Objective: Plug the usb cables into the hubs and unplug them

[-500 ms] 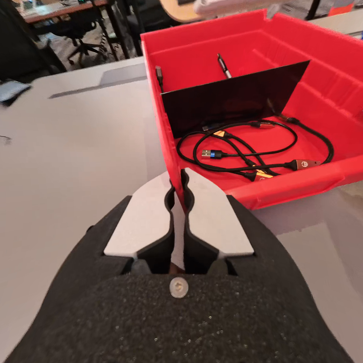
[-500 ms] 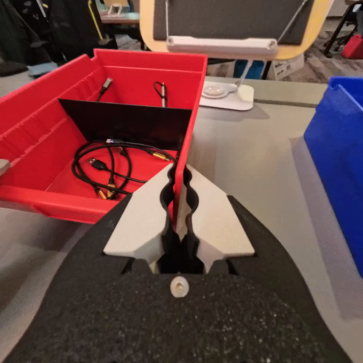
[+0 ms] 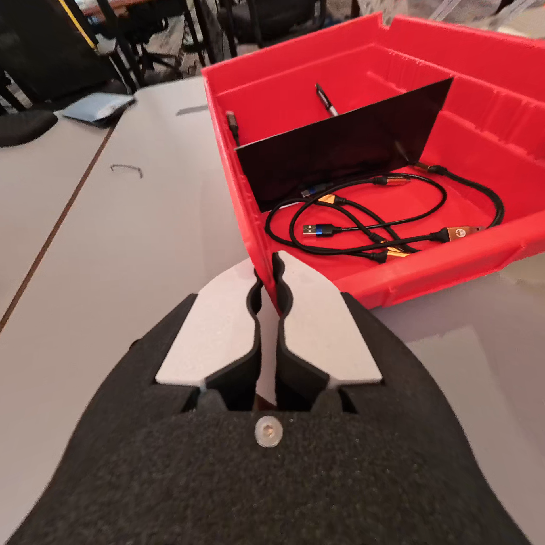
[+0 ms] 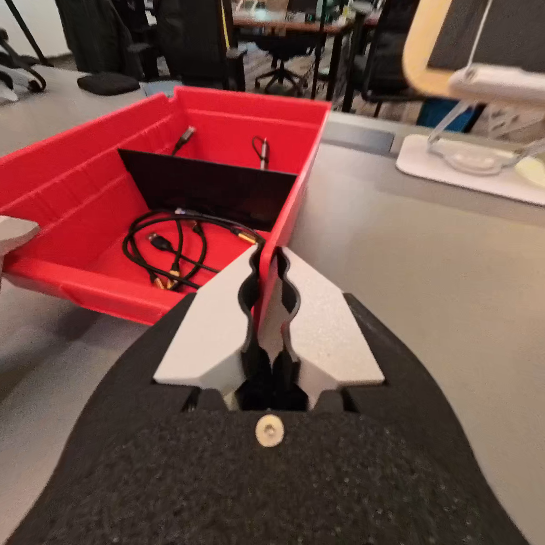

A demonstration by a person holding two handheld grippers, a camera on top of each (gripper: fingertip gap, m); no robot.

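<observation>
In the left wrist view, the left gripper (image 3: 267, 265) has its two fingers drawn close together, pinching the left wall of the red bin (image 3: 413, 283) at its near corner, one finger outside and one inside. The usb cables (image 3: 368, 224) lie in a loose tangle on the floor of the bin's near compartment, in front of a black divider (image 3: 339, 153) that stands across the bin; two more cable ends (image 3: 233, 121) lean against the walls in the far compartment. Left of the bin the grey table (image 3: 132, 236) lies open, with a seam running through it and a dark cushion (image 3: 26, 126) at the far left edge. In the right wrist view, the right gripper (image 4: 269, 253) pinches the bin's right wall (image 4: 298, 206) near its front corner, fingers pressed close on either side. The cables (image 4: 168, 244) sit in the near compartment, just left of that wall. This view is somewhat blurred, but the bin's near edge seems lifted off the table. A tip of the left gripper (image 4: 14, 233) shows at the far left rim. To the right the table (image 4: 413, 265) is open up to a white lamp base (image 4: 472, 168) at the far right.
</observation>
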